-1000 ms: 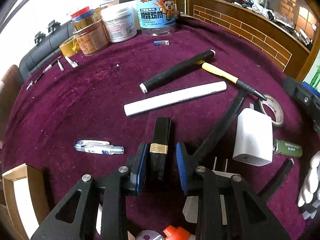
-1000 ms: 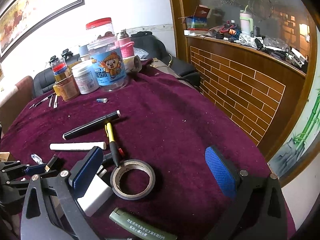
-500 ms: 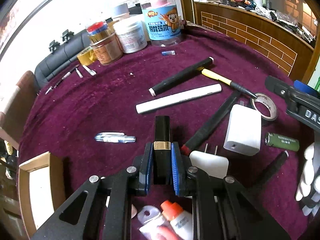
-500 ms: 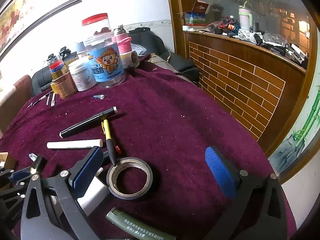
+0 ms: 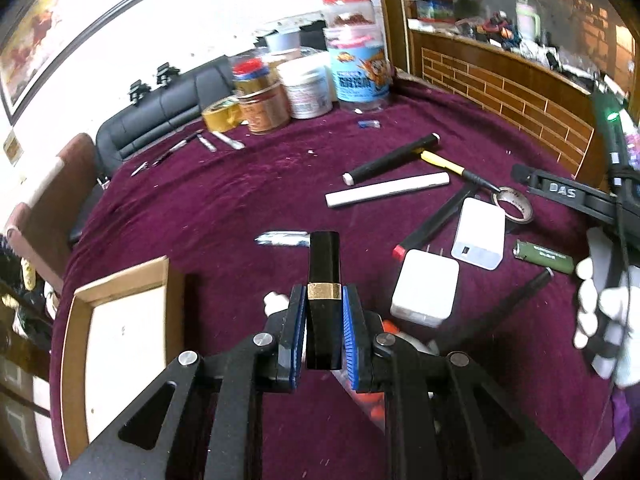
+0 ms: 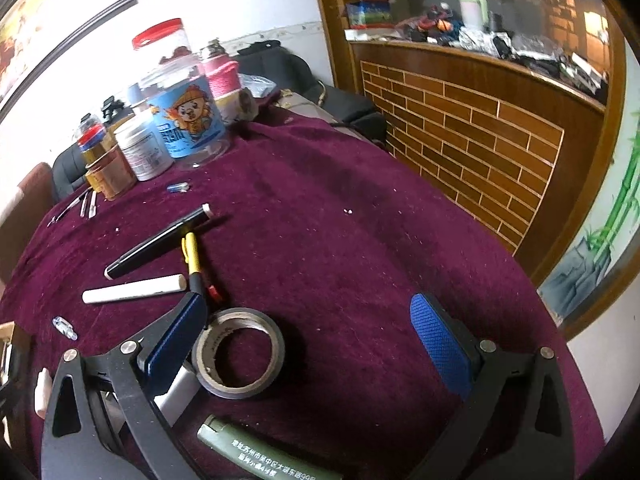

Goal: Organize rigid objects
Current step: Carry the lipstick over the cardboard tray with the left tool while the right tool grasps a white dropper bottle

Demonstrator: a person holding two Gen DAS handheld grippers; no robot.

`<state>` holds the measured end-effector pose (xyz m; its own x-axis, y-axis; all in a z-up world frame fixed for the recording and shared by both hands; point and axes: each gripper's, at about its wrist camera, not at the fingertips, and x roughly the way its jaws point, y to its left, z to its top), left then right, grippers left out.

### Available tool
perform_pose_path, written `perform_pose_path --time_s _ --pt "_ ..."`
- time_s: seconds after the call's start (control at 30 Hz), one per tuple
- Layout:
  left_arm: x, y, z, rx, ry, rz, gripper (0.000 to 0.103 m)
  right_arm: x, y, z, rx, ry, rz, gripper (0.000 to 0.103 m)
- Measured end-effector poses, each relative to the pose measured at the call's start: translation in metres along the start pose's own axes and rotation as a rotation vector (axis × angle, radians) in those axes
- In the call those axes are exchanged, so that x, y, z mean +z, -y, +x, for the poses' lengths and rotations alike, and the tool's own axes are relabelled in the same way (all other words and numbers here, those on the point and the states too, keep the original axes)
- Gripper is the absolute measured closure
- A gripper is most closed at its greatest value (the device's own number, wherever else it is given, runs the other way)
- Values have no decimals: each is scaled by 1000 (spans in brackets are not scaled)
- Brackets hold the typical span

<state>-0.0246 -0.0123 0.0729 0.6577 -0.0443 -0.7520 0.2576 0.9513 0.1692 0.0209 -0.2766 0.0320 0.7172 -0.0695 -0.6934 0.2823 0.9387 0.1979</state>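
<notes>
Your left hand-held gripper [image 5: 324,322] is clamped on the black tube with a gold band [image 5: 323,280], apparently clear of the table [image 5: 224,208], right of the near-left cardboard box [image 5: 120,324], while your right hand-held gripper [image 6: 308,340] stands wide apart over the tape roll [image 6: 239,352].

Framed painting [image 5: 76,12], black sofa [image 5: 160,116], brick-patterned counter [image 6: 480,136], bamboo mural [image 6: 616,208]

Two white charger blocks [image 5: 425,294] sit side by side at about three o'clock on the maroon table [image 5: 208,208]. One grey tape roll [image 6: 238,352], one green lighter [image 5: 544,256], one white marker [image 5: 386,192], one yellow-handled tool [image 5: 460,168] and one black case with a gold band [image 5: 323,280]. At twelve o'clock, I count at least five jars [image 5: 360,64]. One cardboard box [image 5: 120,332] at nine o'clock.
</notes>
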Motion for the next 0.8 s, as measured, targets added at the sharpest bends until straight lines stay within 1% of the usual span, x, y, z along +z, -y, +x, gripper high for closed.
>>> perform_pose_path --time_s 0.07,0.1,0.13,0.17,0.27,0.3,0.37,0.43,0.5,0.57,0.6,0.67,0.73,0.77,0.8 --pt "-9 -16 -14 -21 11 -45 89 1 1 6 2 -36 1 1" --pt "-14 -24 -20 -33 14 -64 89 2 -1 7 -20 -54 -9 1" --pt "-20 -33 -27 -42 16 -87 89 2 -4 4 -48 -58 -30 1" --pt "-27 -44 -35 -51 21 -115 89 3 -7 -2 -45 -56 -45 1" --pt "-50 -74 -59 -74 52 -196 89 4 -28 -38 72 -35 -79 1" --pt "-56 -83 -64 -81 62 -225 89 4 -40 -49 107 -32 -103 1" --pt "-68 -101 -72 -106 81 -289 89 0 -75 -66 176 -47 -194 1" --pt "-80 -115 -77 -121 96 -350 89 -10 -119 -72 246 -94 -308 1" --pt "-90 -124 -79 -134 97 -383 89 -27 -158 -70 289 -152 -406 1" --pt "-100 -133 -80 -127 88 -403 89 -49 -193 -64 315 -211 -506 1" --pt "-104 -139 -81 -119 86 -413 89 -61 -210 -59 319 -236 -562 1" --pt "-114 -155 -84 -109 87 -452 89 -84 -239 -48 288 -262 -668 2" --pt "-123 -168 -88 -100 95 -487 89 -98 -258 -35 260 -291 -721 3" --pt "-126 -173 -88 -94 96 -497 89 -102 -262 -30 248 -304 -729 7" --pt "-128 -178 -89 -91 97 -507 89 -106 -265 -25 233 -321 -740 18"
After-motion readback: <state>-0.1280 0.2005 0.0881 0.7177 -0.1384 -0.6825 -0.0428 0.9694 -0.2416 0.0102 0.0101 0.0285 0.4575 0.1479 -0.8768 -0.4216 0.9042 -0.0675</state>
